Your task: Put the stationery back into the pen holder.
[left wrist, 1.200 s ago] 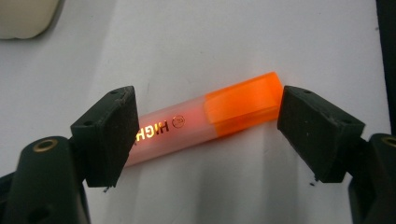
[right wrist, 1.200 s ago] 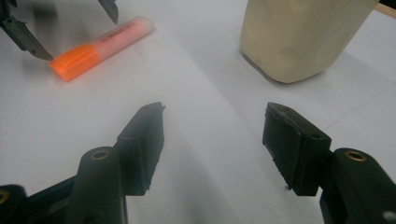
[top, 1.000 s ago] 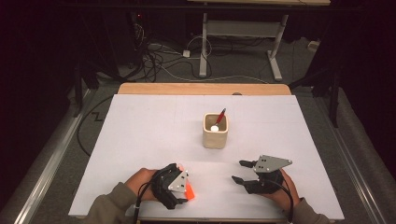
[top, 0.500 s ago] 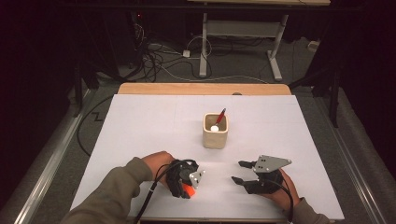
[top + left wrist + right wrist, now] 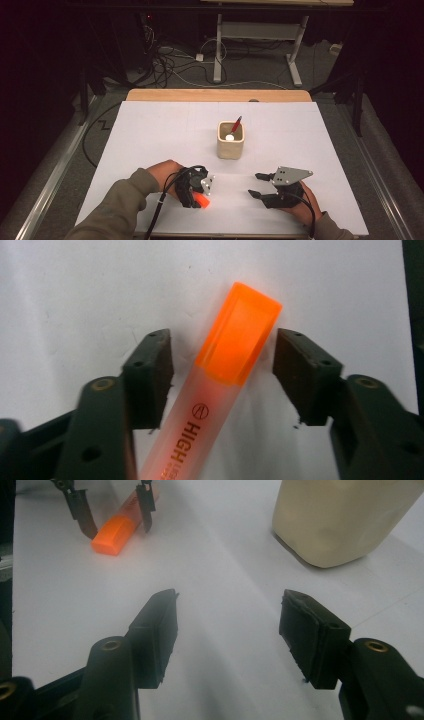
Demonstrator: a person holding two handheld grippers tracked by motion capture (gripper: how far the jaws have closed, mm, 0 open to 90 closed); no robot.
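Note:
An orange highlighter [image 5: 240, 340] with a translucent body lies flat on the white table [image 5: 150, 140], near its front edge [image 5: 202, 201]. My left gripper [image 5: 222, 375] points down over it with a jaw on each side of the cap, small gaps showing. Its jaws narrowed around the pen and have just been opening slightly. From the right gripper view the left gripper [image 5: 117, 527] straddles the highlighter [image 5: 117, 532]. My right gripper [image 5: 254, 184] rests open on the table to the right, nothing between its pads [image 5: 227, 630].
A cream cup [image 5: 230, 145] stands mid-table beyond both grippers, holding a red pen [image 5: 236, 123] and something white. It looms at the upper right in the right gripper view [image 5: 340, 520]. A wooden strip [image 5: 220, 95] edges the table's far side.
The left hand has shifted right and slightly away from the front edge, bringing its gripper over the highlighter. The highlighter and the right gripper have stayed put.

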